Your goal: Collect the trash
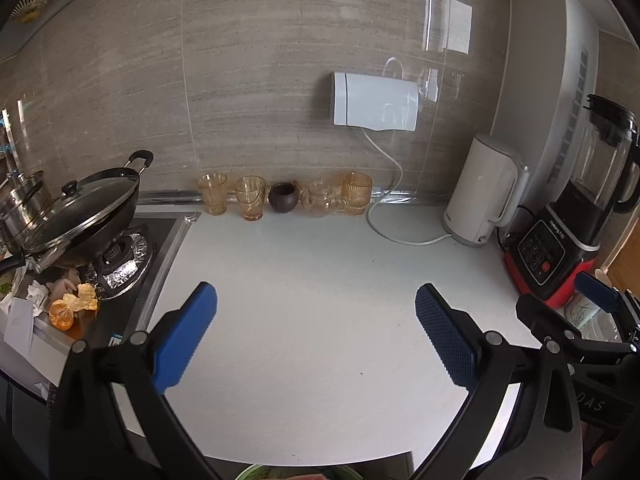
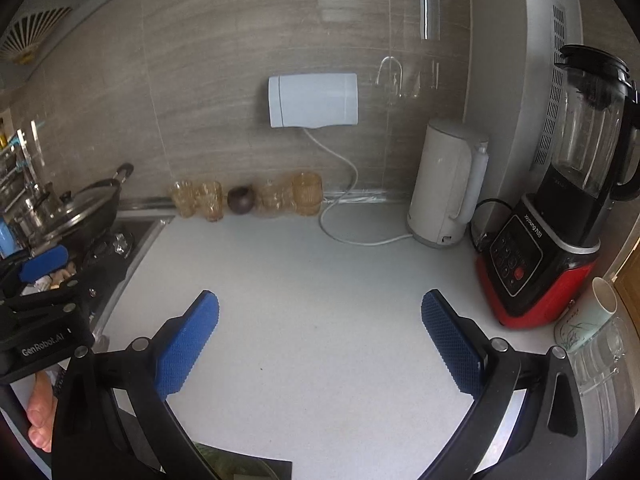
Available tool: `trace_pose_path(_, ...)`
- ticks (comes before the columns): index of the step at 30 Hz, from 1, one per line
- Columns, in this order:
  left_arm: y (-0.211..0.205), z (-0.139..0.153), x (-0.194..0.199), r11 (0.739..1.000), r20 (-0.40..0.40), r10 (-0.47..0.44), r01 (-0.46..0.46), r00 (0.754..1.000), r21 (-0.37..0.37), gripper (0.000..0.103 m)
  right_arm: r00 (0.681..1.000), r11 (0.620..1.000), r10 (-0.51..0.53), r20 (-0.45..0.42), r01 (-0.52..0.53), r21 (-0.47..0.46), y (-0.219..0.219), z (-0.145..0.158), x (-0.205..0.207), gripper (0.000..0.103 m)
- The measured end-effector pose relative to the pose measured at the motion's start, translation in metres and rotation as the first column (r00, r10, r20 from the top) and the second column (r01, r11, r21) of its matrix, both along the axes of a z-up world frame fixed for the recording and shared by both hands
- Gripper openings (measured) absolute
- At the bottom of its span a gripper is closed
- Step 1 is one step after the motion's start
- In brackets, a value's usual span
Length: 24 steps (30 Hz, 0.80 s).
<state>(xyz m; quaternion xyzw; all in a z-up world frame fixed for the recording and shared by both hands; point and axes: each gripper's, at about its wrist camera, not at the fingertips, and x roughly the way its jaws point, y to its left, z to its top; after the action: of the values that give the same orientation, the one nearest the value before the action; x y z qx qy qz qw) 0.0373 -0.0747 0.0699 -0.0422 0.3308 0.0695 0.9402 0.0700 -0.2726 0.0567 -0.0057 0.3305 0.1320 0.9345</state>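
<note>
Both grippers, left (image 1: 316,334) and right (image 2: 320,340), hang spread wide and empty over bare counter (image 1: 320,264). The trash, orange peels (image 1: 74,304) and crumpled paper (image 1: 34,294), lies by the stove (image 1: 124,264), off to the left. Judging by this, it awaits gathering: the left gripper would swing over and close on a peel.

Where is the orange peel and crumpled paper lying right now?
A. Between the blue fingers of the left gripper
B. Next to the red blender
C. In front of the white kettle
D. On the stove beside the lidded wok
D: the orange peel and crumpled paper lie on the stove, in front of the lidded wok.
</note>
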Motion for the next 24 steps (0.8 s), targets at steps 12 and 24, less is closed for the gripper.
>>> trace_pose_path(12,-0.019,-0.003,0.003,1.000,-0.020,-0.005,0.005,1.000,0.029,0.095,1.000,0.999,-0.020,-0.016,0.020,0.030,-0.018,-0.007,0.002,0.101)
trace_pose_path(24,-0.020,-0.006,0.003,1.000,-0.029,-0.017,0.017,0.999,0.018,0.095,0.999,0.999,-0.022,-0.033,0.023,0.023,-0.021,-0.010,0.003,0.101)
